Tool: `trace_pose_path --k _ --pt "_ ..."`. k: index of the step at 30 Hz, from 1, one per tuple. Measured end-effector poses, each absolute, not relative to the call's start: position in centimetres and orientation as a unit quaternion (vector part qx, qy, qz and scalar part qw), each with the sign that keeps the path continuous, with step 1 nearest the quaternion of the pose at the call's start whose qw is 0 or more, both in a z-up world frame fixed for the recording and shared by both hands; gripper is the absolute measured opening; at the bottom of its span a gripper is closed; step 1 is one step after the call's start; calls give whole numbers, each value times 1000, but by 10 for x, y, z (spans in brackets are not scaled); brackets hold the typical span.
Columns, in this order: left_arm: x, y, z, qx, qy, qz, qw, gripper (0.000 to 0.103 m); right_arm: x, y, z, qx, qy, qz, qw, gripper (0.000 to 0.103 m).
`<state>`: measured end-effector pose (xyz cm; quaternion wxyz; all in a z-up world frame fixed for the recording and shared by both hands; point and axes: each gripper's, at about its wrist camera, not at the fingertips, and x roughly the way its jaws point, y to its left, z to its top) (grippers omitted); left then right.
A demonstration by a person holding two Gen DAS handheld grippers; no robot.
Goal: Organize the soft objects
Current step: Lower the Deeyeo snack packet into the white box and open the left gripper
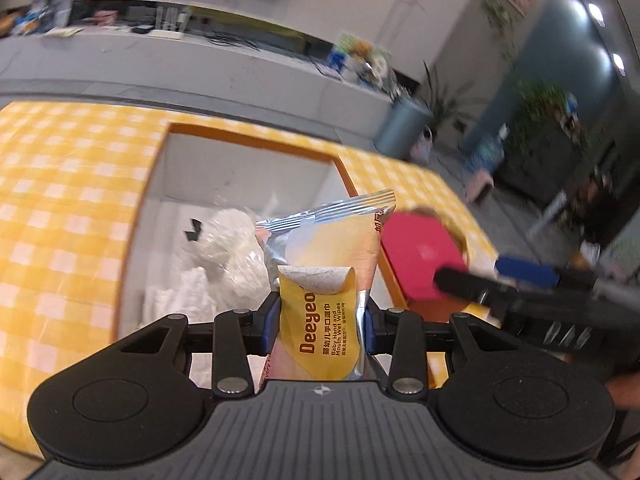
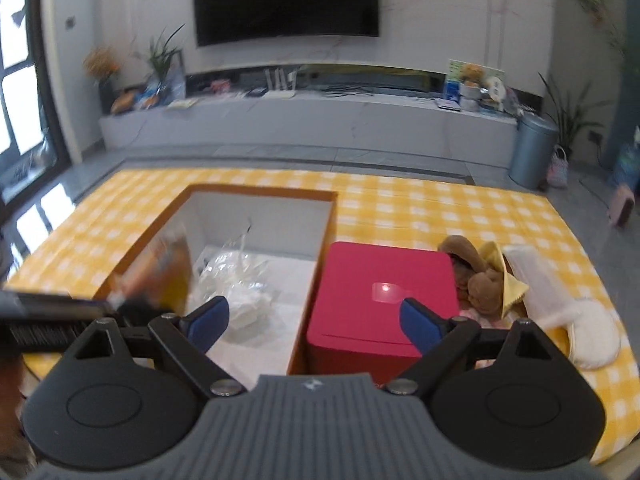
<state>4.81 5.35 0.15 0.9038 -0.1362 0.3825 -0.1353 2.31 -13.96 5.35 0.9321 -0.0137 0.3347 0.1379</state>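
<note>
My left gripper is shut on a yellow and silver pack of baby wet wipes, held upright over the open box. Inside that box lies a clear bag of white soft stuff. From the right wrist view the same pack shows as a blur at the box's left wall. My right gripper stands wide open with nothing between its fingers, above the box's right wall and the red pack. A brown plush toy with a yellow bow lies right of the red pack.
The box and the items sit on a table with a yellow checked cloth. A white soft item lies near the table's right edge. Beyond are a grey TV bench, a bin and plants.
</note>
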Motion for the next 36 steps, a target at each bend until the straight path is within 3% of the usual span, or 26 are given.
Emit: trace_pose_path --k 15,17,22,36 --pt "68 38 -46 -53 473 -70 877 45 32 -154 40 51 325 144 934 86" --pt "68 35 -45 -41 469 -68 880 48 33 -152 38 49 328 147 932 86" --pt "58 24 -28 -20 449 -75 890 89 33 -145 34 40 336 154 928 86" --pt "21 22 23 21 335 -26 941 92 30 -144 42 49 331 161 929 86"
